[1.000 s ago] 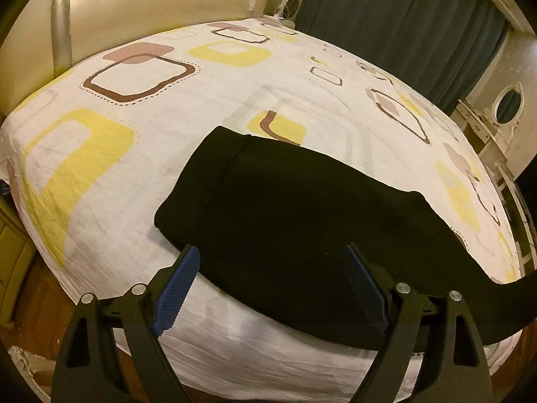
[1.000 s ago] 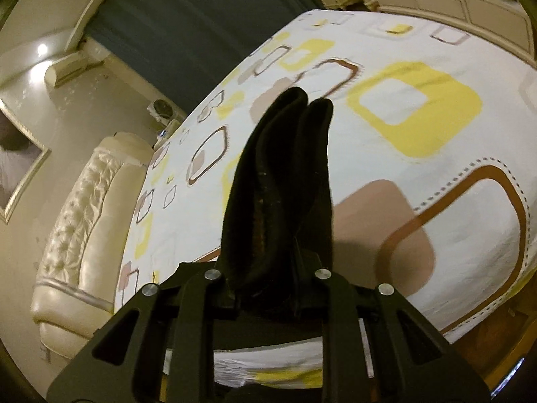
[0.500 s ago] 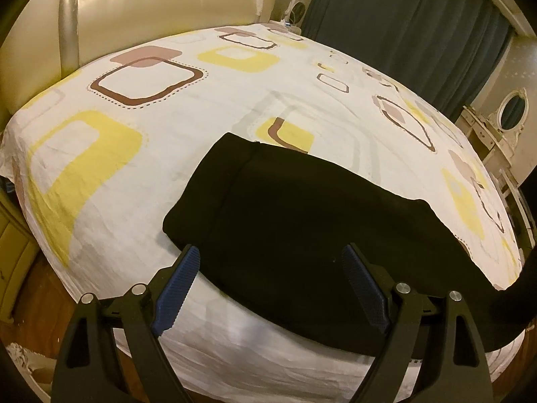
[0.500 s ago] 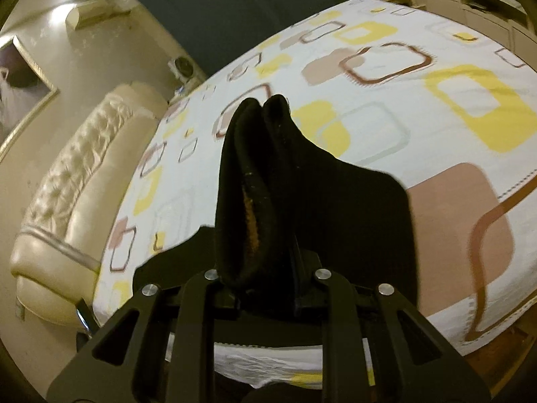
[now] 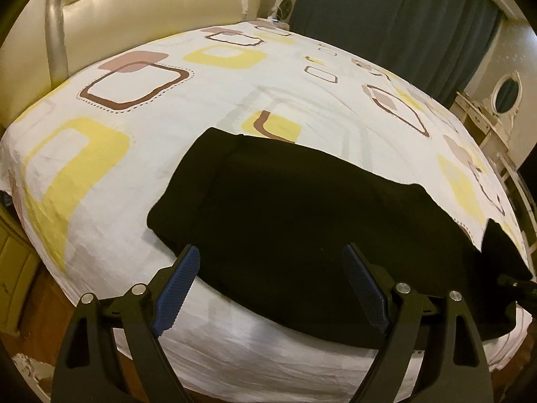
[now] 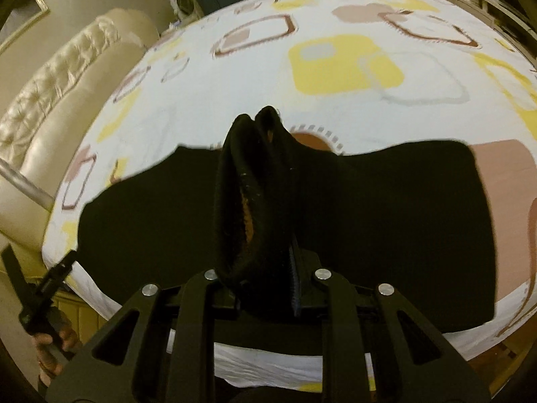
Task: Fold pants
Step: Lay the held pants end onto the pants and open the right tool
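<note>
On the bed, which is covered by a white sheet printed with yellow and brown rounded squares, a pair of black pants is laid out flat near the closer edge, one folded end lying toward the cream padded headboard and the rest stretching away to the right. In the left wrist view the left gripper is seen released, its two blue ribbed pads spread wide apart above the near edge of the pants, with nothing clasped between them; whether the pads touch the cloth cannot be told. At the far right of that view a raised peak of the black fabric is visible. In the right wrist view the right gripper is seen clenched on a bunched, rolled edge of the pants, which stands up between its fingers in thick folds with an orange-brown lining showing inside. The remainder of the garment is spread across the sheet behind and to both sides of that lifted bunch. At the lower left of the right wrist view the left gripper's handle is held in a hand. Dark curtains are hung beyond the bed.
</note>
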A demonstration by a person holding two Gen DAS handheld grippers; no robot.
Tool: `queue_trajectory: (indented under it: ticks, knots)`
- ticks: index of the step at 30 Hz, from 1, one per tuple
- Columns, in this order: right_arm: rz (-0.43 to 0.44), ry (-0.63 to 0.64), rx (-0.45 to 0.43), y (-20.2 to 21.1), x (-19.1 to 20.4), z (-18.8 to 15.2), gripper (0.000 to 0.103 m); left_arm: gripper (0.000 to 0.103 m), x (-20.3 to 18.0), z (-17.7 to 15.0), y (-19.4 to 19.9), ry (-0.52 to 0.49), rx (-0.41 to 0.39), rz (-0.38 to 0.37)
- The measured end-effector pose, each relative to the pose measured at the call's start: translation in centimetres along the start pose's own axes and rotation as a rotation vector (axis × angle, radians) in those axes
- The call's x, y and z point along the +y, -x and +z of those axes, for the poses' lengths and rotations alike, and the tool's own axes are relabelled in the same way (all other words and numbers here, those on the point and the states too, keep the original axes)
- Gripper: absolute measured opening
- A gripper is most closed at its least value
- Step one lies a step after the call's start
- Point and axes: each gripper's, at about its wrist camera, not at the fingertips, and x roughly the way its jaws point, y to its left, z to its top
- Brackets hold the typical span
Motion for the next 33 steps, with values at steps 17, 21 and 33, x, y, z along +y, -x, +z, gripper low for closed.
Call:
queue_trajectory:
  ticks: [17, 21, 33]
  knots:
    - [-0.146, 0.209, 0.029, -3.6, 6.0, -2.7, 0.020, 0.086, -1.6, -0.9, -0.6, -0.062, 0.023, -0.023]
    - [-0.173, 0.248, 0.028, -3.9, 6.7, -3.3, 0.020, 0.086, -1.7, -1.0, -0.6, -0.063, 0.027, -0.030]
    - [-0.196, 0.275, 0.022, -4.1, 7.7, -4.1, 0.028, 0.086, -2.1, -1.1, -0.5, -0.074, 0.027, -0.034]
